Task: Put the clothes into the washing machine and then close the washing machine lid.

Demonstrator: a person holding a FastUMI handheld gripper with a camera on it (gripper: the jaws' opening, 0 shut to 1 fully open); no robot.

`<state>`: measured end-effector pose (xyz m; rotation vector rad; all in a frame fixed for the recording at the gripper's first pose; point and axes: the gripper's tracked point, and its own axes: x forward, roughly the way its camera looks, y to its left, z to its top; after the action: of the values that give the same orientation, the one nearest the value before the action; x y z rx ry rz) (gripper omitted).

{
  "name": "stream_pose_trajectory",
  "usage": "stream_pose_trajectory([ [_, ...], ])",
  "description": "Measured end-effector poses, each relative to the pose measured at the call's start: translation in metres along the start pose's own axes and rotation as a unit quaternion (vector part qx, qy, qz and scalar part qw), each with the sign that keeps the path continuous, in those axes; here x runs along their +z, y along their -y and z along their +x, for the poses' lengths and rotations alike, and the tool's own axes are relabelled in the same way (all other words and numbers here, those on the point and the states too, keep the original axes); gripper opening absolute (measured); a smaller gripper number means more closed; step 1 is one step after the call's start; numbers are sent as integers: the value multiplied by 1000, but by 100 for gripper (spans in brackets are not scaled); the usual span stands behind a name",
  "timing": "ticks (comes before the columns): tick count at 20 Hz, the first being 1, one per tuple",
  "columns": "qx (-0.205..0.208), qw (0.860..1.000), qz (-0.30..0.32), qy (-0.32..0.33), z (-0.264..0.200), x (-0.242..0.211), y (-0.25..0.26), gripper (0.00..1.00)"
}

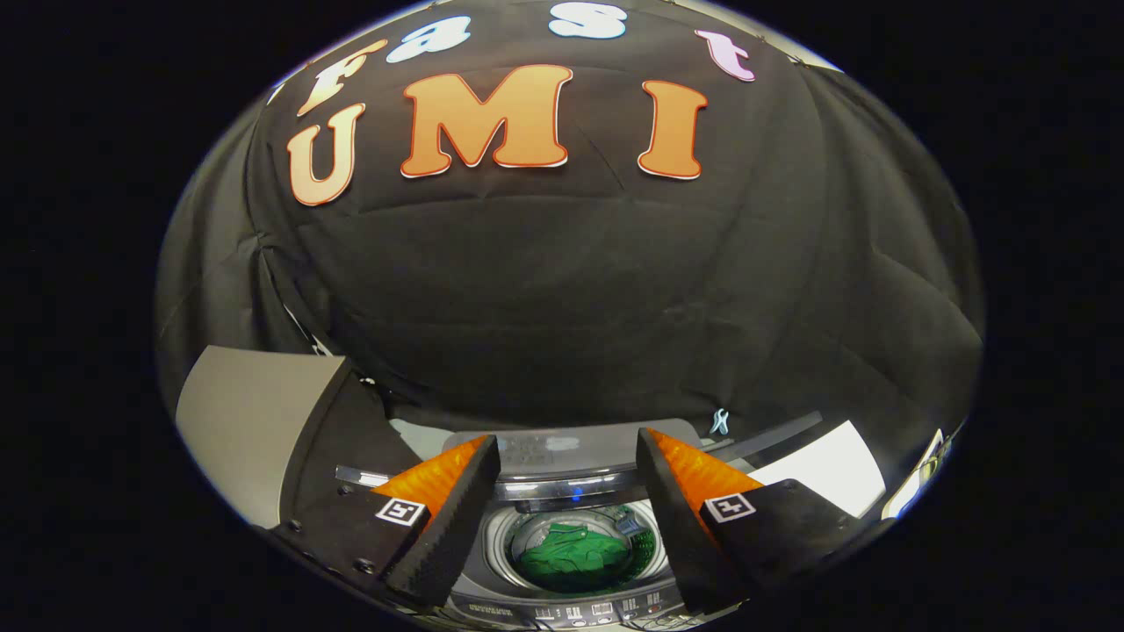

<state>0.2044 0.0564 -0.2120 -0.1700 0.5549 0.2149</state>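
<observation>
Gripper [566,456] fingers spread wide, empty, hanging above the open washing machine [571,606]. Green garment [571,555] sits down in the drum. Lid [250,421] stands raised beside the left finger; risk is it slipping and slamming during closing.

Soft green cloth [569,553] lies in the washing machine's [562,606] shiny metal drum [496,544].

One washer [562,562] stands below, its one drum [572,549] open and holding one green garment [571,555]. One gripper [566,456] shows two fingers [452,518], spread apart with nothing between them, each finger carrying one square marker [400,511], so two markers in all. One grey lid panel [250,421] stands raised beside the washer, and one white sheet [834,478] lies at the other side.
</observation>
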Motion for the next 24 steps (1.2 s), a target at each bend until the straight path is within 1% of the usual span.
stream_pose_trajectory([
  [2,-4,1000,4,-22,-11,-29,4,100],
  [4,-8,998,30,-46,-20,-56,16,100],
  [6,-12,997,61,-41,-26,-60,24,100],
  [7,-15,997,69,-35,-32,-53,21,100],
  [10,-27,997,76,0,-58,-26,35,100],
  [12,-33,996,80,29,-77,-1,50,99],
  [15,-40,993,82,74,-109,42,59,99],
  [20,-49,985,77,145,-166,112,69,99],
  [24,-66,978,54,188,-208,148,79,99],
])
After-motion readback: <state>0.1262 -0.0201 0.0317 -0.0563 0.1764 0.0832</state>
